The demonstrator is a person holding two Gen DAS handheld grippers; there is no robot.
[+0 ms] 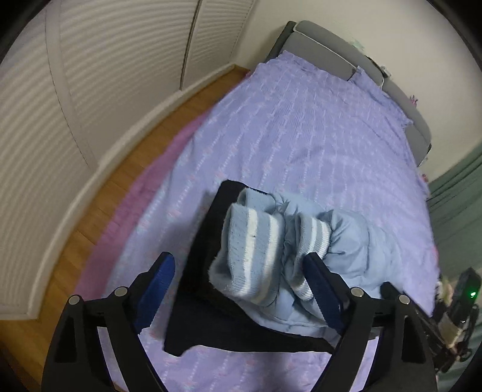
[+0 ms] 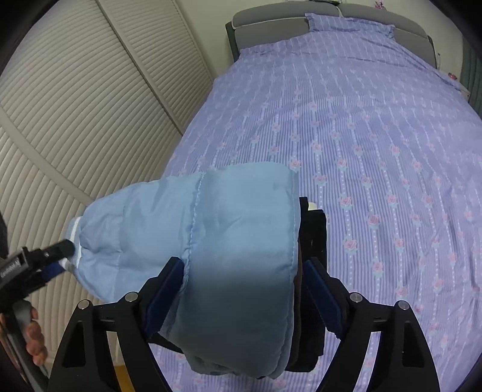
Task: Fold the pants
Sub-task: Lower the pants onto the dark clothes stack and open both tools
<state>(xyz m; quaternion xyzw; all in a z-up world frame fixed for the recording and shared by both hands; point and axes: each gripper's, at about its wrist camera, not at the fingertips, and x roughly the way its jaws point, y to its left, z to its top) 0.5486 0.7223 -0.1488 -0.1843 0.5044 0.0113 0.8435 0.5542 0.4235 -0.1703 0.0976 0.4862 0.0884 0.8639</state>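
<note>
Light blue padded pants (image 1: 346,241) lie bunched on the bed, their ribbed white-striped cuffs (image 1: 259,241) pointing at the left wrist camera. A black garment (image 1: 208,301) lies under them. My left gripper (image 1: 241,283) is open around the cuffs; its left pad stands apart from the cloth and its right pad is beside a cuff. In the right wrist view the folded pants (image 2: 226,226) fill the space between the wide jaws of my right gripper (image 2: 244,286), open, with black cloth (image 2: 313,235) at the right pad. The left gripper (image 2: 57,250) shows at the cuff end.
The bed has a purple flowered cover (image 2: 361,135), a pillow (image 2: 346,21) and a grey headboard (image 2: 271,21). White louvered closet doors (image 2: 75,120) stand to the left, across a strip of wood floor (image 1: 120,181). A pink sheet (image 1: 129,217) hangs over the bed's side. A hand (image 2: 33,340) holds the left gripper.
</note>
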